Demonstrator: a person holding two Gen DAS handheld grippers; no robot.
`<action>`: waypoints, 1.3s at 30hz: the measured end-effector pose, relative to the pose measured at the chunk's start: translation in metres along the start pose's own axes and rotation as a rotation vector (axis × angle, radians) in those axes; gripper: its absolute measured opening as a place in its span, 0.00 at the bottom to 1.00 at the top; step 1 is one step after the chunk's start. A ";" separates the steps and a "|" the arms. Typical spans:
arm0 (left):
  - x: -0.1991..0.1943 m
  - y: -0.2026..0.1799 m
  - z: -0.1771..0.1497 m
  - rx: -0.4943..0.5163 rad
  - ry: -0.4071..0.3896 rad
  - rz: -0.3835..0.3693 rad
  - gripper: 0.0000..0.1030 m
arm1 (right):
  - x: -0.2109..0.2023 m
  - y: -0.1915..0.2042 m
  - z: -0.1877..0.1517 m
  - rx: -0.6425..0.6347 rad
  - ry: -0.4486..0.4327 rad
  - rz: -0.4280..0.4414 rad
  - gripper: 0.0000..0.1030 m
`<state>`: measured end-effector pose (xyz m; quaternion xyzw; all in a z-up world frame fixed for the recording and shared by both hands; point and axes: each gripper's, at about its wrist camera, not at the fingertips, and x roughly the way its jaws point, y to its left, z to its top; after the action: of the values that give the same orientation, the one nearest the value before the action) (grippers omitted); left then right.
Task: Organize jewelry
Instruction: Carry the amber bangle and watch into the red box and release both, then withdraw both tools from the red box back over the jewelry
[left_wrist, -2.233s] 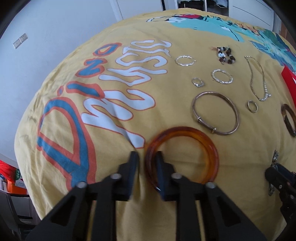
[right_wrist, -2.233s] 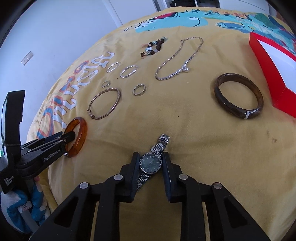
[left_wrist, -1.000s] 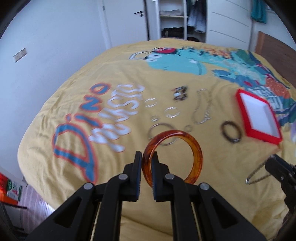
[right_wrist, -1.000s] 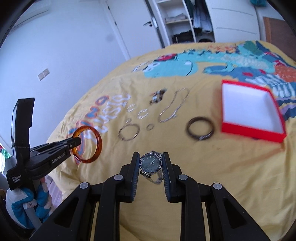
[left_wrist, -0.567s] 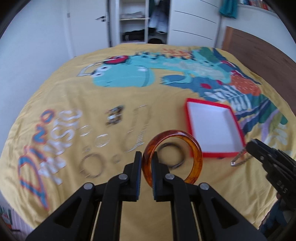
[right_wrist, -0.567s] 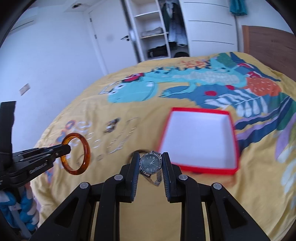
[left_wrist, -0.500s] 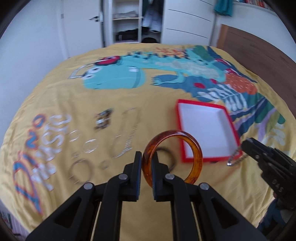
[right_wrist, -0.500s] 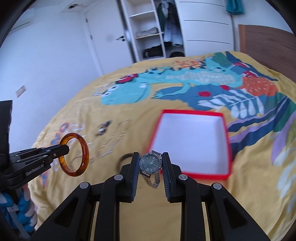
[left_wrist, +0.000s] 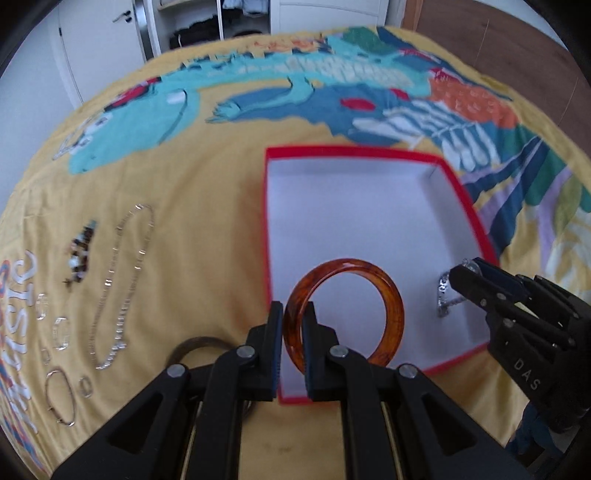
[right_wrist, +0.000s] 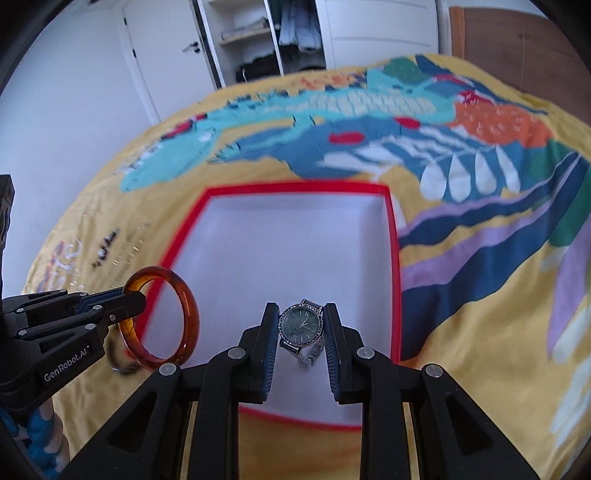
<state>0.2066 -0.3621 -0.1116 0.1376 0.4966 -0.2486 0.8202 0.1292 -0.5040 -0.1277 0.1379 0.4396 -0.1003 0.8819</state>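
Note:
My left gripper (left_wrist: 293, 321) is shut on an amber bangle (left_wrist: 388, 295), held upright over the near left corner of a red box with a white inside (left_wrist: 354, 229). My right gripper (right_wrist: 301, 325) is shut on a silver watch with a green dial (right_wrist: 300, 325), its band hanging down over the near part of the red box (right_wrist: 295, 251). In the right wrist view the amber bangle (right_wrist: 186, 306) and left gripper (right_wrist: 127, 304) show at the left. The right gripper (left_wrist: 460, 273) and the watch band (left_wrist: 443, 295) appear at the right of the left wrist view.
On the yellow dinosaur bedspread (left_wrist: 207, 192) left of the box lie a silver necklace (left_wrist: 122, 280), a dark bead bracelet (left_wrist: 81, 254), several small rings, a thin bangle (left_wrist: 59, 398) and a dark bangle (left_wrist: 195, 347) partly behind my left fingers. A wardrobe and door stand behind the bed.
Both grippers have swung right and down from the jewelry spread to above the red box, still holding the amber bangle and the watch. The box now looms large and close.

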 end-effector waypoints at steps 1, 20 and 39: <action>0.007 -0.001 0.000 0.000 0.012 0.001 0.09 | 0.004 -0.001 -0.001 0.000 0.008 -0.002 0.23; 0.000 -0.012 -0.008 0.056 0.023 0.021 0.12 | -0.006 -0.005 -0.014 -0.051 0.066 -0.085 0.36; -0.176 0.070 -0.067 -0.020 -0.142 0.086 0.30 | -0.180 0.058 -0.045 -0.038 -0.132 -0.012 0.44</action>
<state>0.1268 -0.2241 0.0112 0.1327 0.4333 -0.2171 0.8646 0.0061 -0.4249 -0.0001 0.1117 0.3831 -0.1062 0.9108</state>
